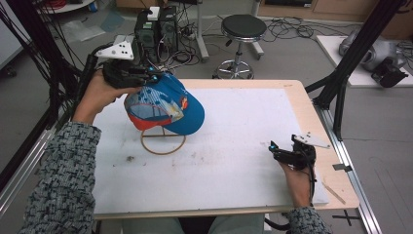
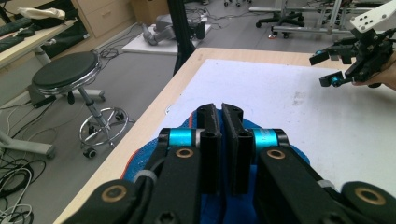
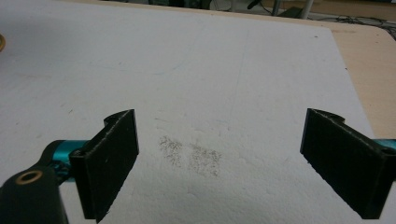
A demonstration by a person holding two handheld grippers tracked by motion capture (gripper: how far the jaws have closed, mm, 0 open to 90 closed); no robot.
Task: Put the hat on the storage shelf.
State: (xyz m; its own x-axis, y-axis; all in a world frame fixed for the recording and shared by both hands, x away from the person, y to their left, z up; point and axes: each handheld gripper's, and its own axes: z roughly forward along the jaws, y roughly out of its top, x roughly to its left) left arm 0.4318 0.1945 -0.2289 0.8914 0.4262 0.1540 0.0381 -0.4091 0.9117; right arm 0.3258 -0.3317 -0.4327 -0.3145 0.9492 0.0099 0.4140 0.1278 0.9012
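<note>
A blue cap [image 1: 165,105] with an orange underside and a printed side panel rests tilted on a thin wooden ring stand [image 1: 163,145] at the left of the white mat. My left gripper [image 1: 153,75] sits on the cap's upper rear edge. In the left gripper view its jaws [image 2: 219,109] stand almost together, with a narrow slit and blue cap fabric [image 2: 252,123] beneath and between them. My right gripper [image 1: 272,146] rests low near the mat's right edge; its jaws [image 3: 219,149] are wide open over bare mat, holding nothing.
The white mat [image 1: 243,126] covers most of the wooden table [image 1: 311,126]. A black stool [image 1: 242,29] and computer cases stand beyond the far edge, and black frame posts rise at both sides. The right gripper [image 2: 327,67] also appears far off in the left gripper view.
</note>
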